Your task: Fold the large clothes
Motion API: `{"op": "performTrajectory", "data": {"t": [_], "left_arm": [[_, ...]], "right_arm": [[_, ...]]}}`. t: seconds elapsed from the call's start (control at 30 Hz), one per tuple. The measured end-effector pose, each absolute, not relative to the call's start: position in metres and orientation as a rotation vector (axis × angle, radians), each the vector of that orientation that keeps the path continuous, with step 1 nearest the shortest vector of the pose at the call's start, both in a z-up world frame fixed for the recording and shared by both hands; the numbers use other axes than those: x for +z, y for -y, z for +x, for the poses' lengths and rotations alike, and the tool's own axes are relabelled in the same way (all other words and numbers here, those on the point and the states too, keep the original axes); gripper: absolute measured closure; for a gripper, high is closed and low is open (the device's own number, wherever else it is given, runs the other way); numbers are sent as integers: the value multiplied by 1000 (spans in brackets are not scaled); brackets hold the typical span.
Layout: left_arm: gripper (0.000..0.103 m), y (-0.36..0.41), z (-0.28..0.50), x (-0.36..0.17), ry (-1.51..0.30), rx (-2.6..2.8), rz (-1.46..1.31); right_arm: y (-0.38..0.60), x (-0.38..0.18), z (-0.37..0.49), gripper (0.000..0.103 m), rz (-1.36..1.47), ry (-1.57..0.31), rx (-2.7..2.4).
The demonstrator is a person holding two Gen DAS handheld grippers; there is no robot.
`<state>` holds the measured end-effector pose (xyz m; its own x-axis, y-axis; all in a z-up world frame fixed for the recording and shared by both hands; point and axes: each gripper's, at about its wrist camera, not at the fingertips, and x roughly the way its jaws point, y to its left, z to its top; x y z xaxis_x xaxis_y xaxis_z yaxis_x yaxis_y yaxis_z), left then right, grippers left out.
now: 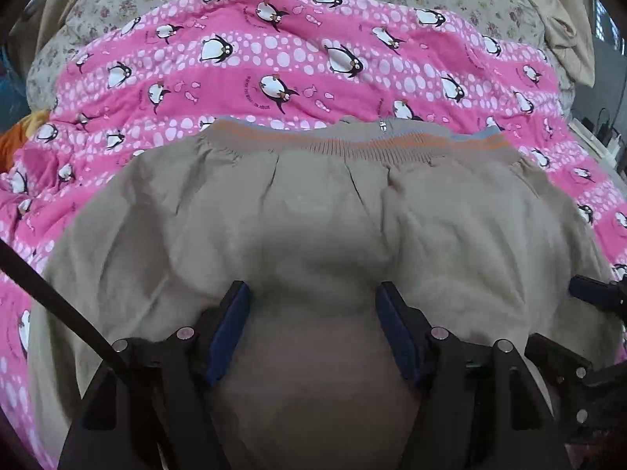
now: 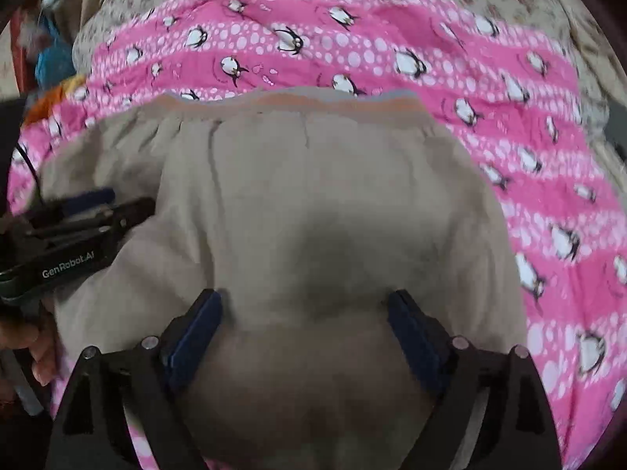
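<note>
Right now the tan trousers (image 1: 313, 211) lie flat on the pink penguin blanket (image 1: 274, 58), waistband (image 1: 352, 139) at the far edge. Left gripper (image 1: 311, 313) and right gripper (image 2: 303, 321) both spread wide, grasping nothing. Risk: pinching one layer only, or catching blanket too, dragging the fold crooked.

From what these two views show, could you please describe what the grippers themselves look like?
Both are alike. The left gripper has a matte black angular frame, silver round pivot pins and flat dark-blue pads lining its jaws. The right gripper is built the same way. In the right view, white "GenRobot.AI" lettering runs along the left gripper's body. A thin black cable crosses the left view.
</note>
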<state>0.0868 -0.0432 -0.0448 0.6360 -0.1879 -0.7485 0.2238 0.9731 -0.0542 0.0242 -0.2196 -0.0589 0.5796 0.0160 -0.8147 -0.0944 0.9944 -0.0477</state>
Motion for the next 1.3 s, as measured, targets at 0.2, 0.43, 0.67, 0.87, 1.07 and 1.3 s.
{"op": "performTrajectory", "data": {"t": [0.2,0.43,0.67,0.87,1.07,1.3], "left_arm": [[62,37,85,-46,-848,-262,14],[63,8,47,-19,-709,-200,-42],[63,2,58,-40,-780,-111,-8],[63,-38,25,-9,-625,-123,-134],[59,-92,53,-45,-810,-54,-320],[59,-112,-2,-21,-699,-82,-363]], "right_arm": [[223,-51,19,11,-82,-920,74],[232,-25,-9,16,-20,-828,24],[237,-46,-4,7,-25,-923,12],[248,-24,-32,9,52,-806,36],[250,-47,-20,9,50,-919,6],[255,-35,-34,10,85,-880,1]]}}
